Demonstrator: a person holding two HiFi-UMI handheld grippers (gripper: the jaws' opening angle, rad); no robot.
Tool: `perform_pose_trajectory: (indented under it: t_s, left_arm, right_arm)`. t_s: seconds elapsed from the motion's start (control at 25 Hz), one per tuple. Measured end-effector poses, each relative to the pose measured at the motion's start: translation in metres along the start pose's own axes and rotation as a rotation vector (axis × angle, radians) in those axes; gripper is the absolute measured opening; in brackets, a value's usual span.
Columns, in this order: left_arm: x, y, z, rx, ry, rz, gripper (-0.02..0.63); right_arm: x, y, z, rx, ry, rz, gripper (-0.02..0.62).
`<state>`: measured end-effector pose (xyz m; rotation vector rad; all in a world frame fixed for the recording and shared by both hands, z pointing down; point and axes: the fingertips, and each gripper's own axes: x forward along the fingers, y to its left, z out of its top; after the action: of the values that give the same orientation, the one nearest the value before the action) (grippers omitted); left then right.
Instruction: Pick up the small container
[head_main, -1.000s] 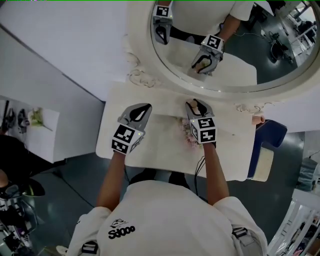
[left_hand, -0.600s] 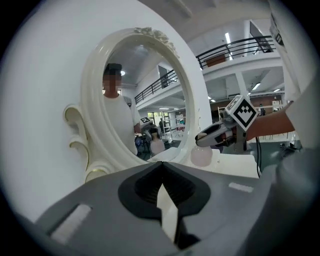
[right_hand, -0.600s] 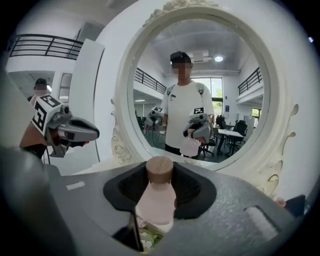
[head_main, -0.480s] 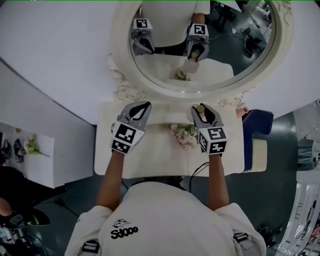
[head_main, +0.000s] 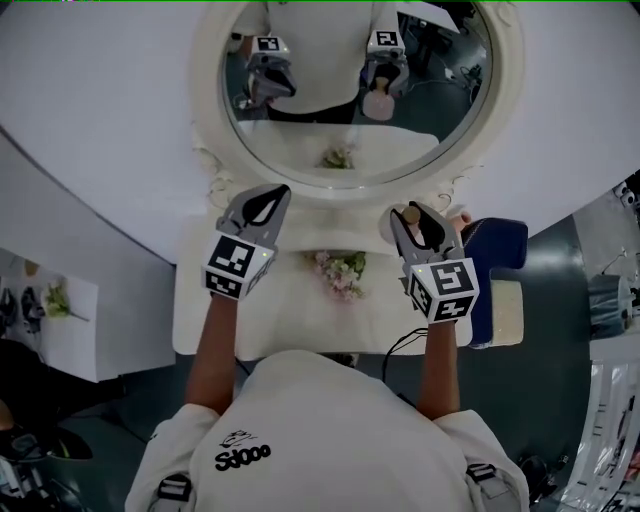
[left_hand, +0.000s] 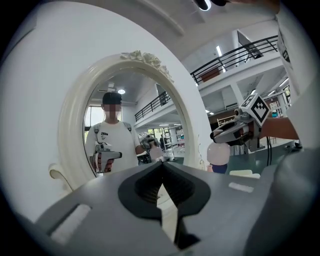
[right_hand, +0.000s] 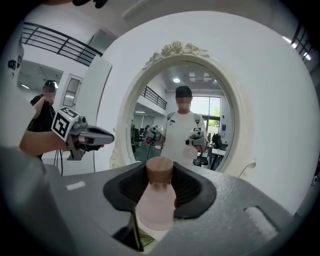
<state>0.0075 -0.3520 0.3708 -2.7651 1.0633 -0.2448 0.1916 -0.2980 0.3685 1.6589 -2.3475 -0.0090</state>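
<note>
The small container (right_hand: 159, 202) is a pale pink bottle with a round wooden cap. It stands upright between the jaws of my right gripper (right_hand: 160, 187), which is shut on its body. In the head view the right gripper (head_main: 412, 222) holds the container (head_main: 409, 214) above the right part of the white dressing table (head_main: 285, 322). My left gripper (head_main: 262, 205) hovers over the table's left part, shut and empty. The left gripper view shows its own tips meeting (left_hand: 161, 170), and the container (left_hand: 218, 152) hanging from the right gripper off to the right.
A large oval mirror (head_main: 350, 100) in a white carved frame stands behind the table and reflects both grippers. A small bunch of pink flowers (head_main: 340, 272) lies on the table between the grippers. A dark blue seat (head_main: 500, 245) is at the table's right end.
The right gripper has moved right with the container, from over the flowers to beside them. The head view has swung, so the mirror sits more centrally. The left gripper stays shut.
</note>
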Motion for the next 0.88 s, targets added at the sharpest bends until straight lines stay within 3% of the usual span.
perform_pose_trajectory:
  t_s: [0.44,0.88]
  left_arm:
    - [-0.004,-0.025,0.038,0.036,-0.050,0.006,0.017]
    - [-0.001,-0.035,0.039,0.038,-0.044,-0.015,0.017]
  right_arm:
    - [-0.038,-0.001,0.039,-0.042,-0.104,0.028,0.138]
    - [-0.034,-0.006,0.032,-0.018,-0.084,0.034,0.138]
